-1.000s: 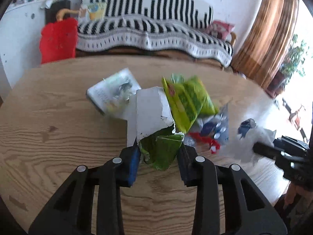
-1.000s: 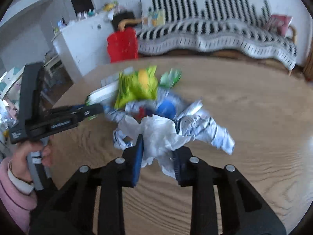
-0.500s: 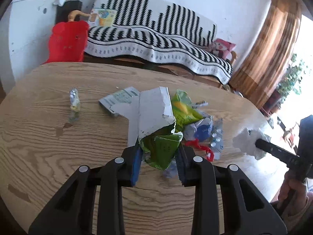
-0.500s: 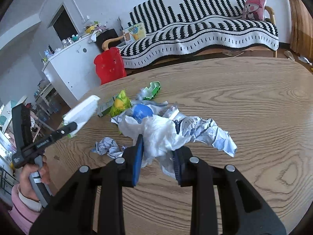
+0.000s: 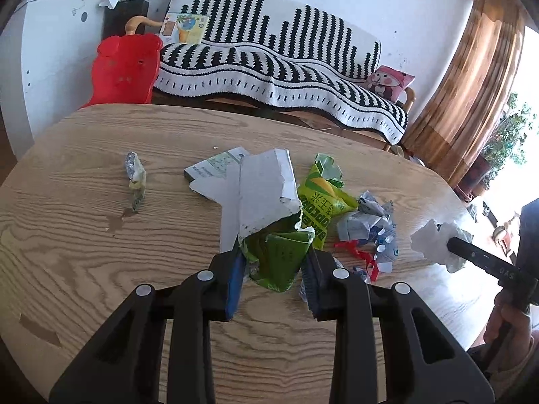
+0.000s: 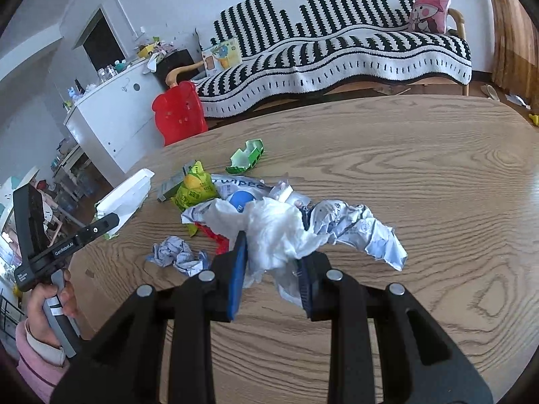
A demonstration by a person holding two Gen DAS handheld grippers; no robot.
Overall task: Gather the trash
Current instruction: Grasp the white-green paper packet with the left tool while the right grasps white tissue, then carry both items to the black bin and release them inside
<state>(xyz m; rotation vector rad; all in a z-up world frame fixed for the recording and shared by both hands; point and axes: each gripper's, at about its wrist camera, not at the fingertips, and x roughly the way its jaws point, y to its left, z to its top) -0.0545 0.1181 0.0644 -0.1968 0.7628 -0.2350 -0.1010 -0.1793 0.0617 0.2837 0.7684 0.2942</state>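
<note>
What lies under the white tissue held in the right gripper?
Beneath the white tissue the right gripper holds sit a blue cap, red scrap and crumpled printed wrapper; whatever is directly below is covered.

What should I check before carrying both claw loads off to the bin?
1. Left claw grip on the torn carton: ok, pinched at its green lower end.
2. Right claw grip on the tissue: ok, wad sits between the fingers.
3. Tissue free of the crumpled paper beside it: cannot tell, they overlap.
4. Carton clear of the table: ok in the right wrist view.
5. Bin location: cannot tell, none in view.
6. Trash left behind: not ok; snack bag, red scrap, small wrapper and paper ball remain.
</note>
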